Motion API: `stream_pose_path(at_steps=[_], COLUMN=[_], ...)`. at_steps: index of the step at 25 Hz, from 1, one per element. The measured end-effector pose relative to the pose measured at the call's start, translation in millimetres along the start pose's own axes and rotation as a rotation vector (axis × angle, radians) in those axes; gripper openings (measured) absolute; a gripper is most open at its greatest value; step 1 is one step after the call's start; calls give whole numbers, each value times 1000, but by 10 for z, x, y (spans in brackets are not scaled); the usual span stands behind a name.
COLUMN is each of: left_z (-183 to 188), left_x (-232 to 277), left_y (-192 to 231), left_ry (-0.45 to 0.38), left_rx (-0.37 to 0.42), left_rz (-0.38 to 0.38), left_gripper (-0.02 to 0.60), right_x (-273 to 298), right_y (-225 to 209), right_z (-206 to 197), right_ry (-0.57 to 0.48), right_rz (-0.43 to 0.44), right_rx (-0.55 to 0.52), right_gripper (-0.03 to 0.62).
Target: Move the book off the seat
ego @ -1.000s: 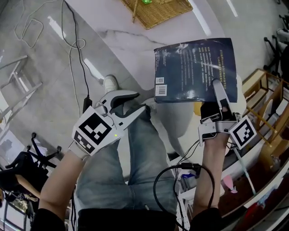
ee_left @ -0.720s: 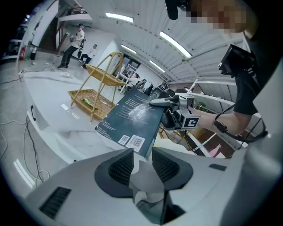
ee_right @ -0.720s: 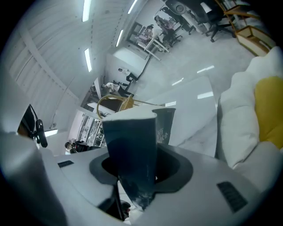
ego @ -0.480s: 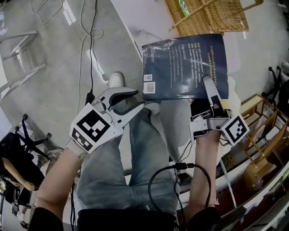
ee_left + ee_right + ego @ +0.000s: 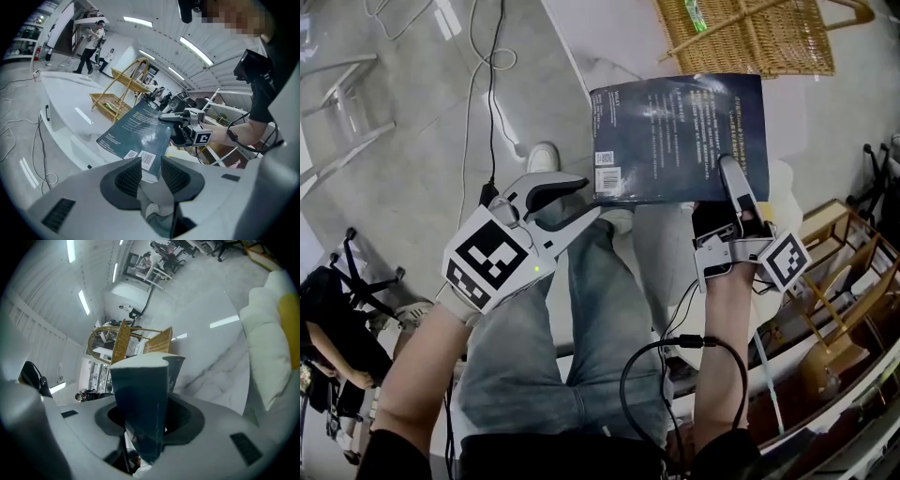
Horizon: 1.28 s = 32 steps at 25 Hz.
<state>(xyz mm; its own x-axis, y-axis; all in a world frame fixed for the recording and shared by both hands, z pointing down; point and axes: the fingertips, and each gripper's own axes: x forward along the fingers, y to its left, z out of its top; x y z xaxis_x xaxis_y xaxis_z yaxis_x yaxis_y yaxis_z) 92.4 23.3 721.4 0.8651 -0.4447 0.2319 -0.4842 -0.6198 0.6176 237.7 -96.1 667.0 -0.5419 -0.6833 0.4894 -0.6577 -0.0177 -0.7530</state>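
Compared with a second ago, the book (image 5: 680, 131) lies further left in the head view, and more of the wicker chair (image 5: 750, 33) shows above it. It is a dark blue volume, back cover up (barcode stickers at its lower left corner), held roughly level in the air over a white, grey-veined surface (image 5: 609, 47). The right gripper (image 5: 731, 173) is clamped on its near edge, one jaw lying across the cover; its own view shows the book's edge wedged upright between the pads. The left gripper (image 5: 577, 208) hangs just beside the book's lower left corner with its jaws apart and nothing pressed between them; that corner shows just past the pads in the left gripper view.

Below the book are the person's jeans (image 5: 581, 328) and a white shoe (image 5: 542, 157). The floor (image 5: 403, 159) is polished grey, crossed by black and white cables (image 5: 492, 103). Wooden racks (image 5: 839, 272) stand at the right. A white cushion (image 5: 267, 329) lies beside the veined surface in the right gripper view. Strip lights (image 5: 140, 21) run along the ceiling.
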Motion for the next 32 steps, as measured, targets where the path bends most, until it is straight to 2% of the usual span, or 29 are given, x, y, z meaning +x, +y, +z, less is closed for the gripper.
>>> stream_pose_path(at_steps=[4,9,17,20,27,32], left_z=[48,50,39,38,4,-18], left_x=[120,174,387,481,541,556], left_y=[42,87,-33,-103,-143,-135], left_ry=[22,43,59,71,90,93], left_rx=[-3,3,18,12,13,11], left_rz=[-9,-25,-52,-65,-69,-67], left_gripper=[110,110,110,110,110,110], right_x=[-18,-93,-28,20,120,144], right_y=[-185,-449,-688,-743,-857,-924], right_z=[46,83,162,209,208,167], right_ry=[4,-1,48,74,125,196], right_rz=[-16,-72,-46,-71,-100,-124], right_rx=[36,15,9,-31,-3,2], right_gripper=[175,175,175,181,295,336])
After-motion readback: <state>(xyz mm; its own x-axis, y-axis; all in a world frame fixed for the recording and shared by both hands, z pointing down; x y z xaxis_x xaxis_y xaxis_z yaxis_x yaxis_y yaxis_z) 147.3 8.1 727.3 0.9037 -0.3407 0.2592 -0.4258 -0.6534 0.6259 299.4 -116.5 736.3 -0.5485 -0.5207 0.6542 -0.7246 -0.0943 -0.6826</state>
